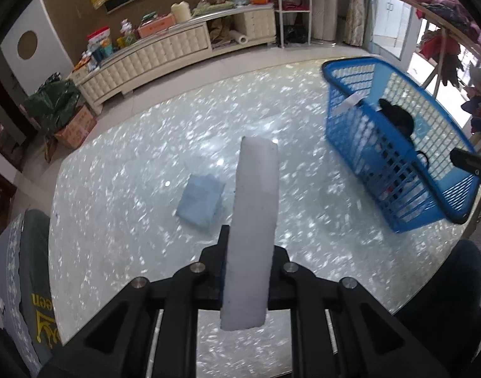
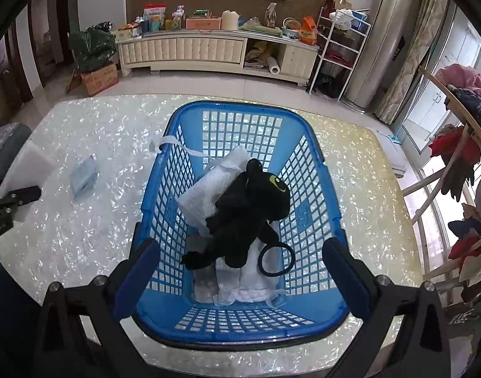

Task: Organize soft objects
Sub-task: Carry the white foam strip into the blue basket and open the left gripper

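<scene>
My left gripper (image 1: 248, 252) is shut on a white foam pad (image 1: 253, 220) and holds it upright above the pearly table; the pad also shows at the left edge of the right wrist view (image 2: 29, 163). A folded light blue cloth (image 1: 201, 201) lies on the table beyond it, also seen in the right wrist view (image 2: 83, 178). The blue basket (image 1: 350, 119) stands to the right. My right gripper (image 2: 240, 271) is open over the basket's near rim (image 2: 240, 330). Inside lie a black plush toy (image 2: 246, 217) and white padded pieces (image 2: 199, 198).
A cream TV cabinet (image 2: 183, 50) with clutter stands beyond the table. A cardboard box (image 2: 99, 78) and green bag sit on the floor at left. A wooden rack with clothes (image 2: 461, 157) stands at right. A white wire shelf (image 2: 341, 47) is behind.
</scene>
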Demonstrator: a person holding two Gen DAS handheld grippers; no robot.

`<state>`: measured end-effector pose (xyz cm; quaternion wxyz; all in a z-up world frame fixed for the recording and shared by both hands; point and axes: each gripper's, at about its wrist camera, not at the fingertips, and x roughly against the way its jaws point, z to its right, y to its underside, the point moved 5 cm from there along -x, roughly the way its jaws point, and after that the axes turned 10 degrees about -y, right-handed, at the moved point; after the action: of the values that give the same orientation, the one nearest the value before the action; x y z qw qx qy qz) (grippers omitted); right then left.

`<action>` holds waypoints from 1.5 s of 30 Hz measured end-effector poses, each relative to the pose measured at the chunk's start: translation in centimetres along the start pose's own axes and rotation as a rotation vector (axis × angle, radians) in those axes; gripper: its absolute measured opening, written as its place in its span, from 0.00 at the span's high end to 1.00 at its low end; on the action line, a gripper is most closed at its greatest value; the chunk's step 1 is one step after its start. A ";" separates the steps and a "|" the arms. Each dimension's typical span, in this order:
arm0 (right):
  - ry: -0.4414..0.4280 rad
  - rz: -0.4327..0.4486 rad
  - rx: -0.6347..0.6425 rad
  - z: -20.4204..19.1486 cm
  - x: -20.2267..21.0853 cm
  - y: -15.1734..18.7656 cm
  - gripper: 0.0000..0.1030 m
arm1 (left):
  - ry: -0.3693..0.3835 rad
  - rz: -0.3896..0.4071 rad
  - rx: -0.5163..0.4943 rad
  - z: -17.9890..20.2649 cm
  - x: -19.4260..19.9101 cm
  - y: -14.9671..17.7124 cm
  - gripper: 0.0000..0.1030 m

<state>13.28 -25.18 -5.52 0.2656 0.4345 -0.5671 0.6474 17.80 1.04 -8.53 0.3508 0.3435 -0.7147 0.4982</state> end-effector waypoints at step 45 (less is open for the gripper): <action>0.031 0.064 -0.211 9.1 1.9 4.1 0.00 | 0.248 0.121 -0.309 20.6 1.3 -10.9 0.86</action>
<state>11.32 -35.10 -6.15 0.2980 0.3757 -0.6414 0.5989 23.02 -21.70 -7.58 0.4542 0.1781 -0.7532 0.4411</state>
